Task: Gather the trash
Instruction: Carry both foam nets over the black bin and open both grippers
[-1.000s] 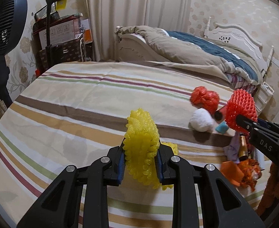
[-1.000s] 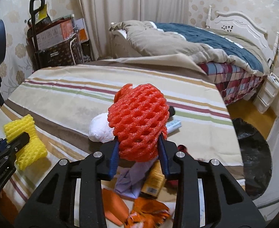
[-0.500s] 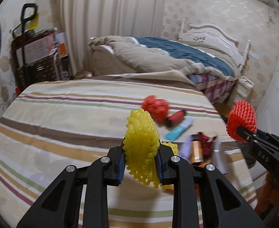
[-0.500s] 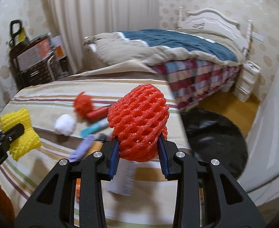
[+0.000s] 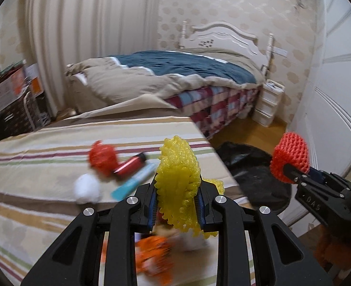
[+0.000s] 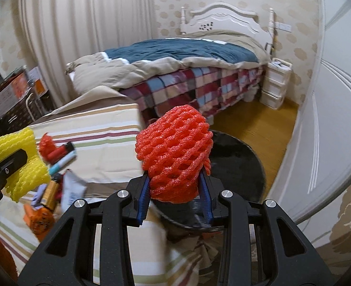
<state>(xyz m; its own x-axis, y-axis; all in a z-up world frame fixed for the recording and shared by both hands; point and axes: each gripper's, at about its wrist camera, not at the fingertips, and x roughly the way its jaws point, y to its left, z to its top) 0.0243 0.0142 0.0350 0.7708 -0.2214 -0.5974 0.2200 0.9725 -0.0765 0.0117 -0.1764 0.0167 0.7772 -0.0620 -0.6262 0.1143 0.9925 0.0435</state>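
Tongs (image 5: 176,205) hiding yellow net's (image 5: 177,178) base, orange trash (image 5: 151,259) blurred

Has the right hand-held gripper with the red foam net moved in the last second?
Yes. The right hand-held gripper, shut on the red foam net, has swung rightward off the striped bedspread toward the black trash bag on the floor.

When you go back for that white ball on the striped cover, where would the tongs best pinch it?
Probably across the middle of the white ball, coming down from above. It looks round and soft, with bare striped cover on its left and near sides; the second red net sits close behind on the right.
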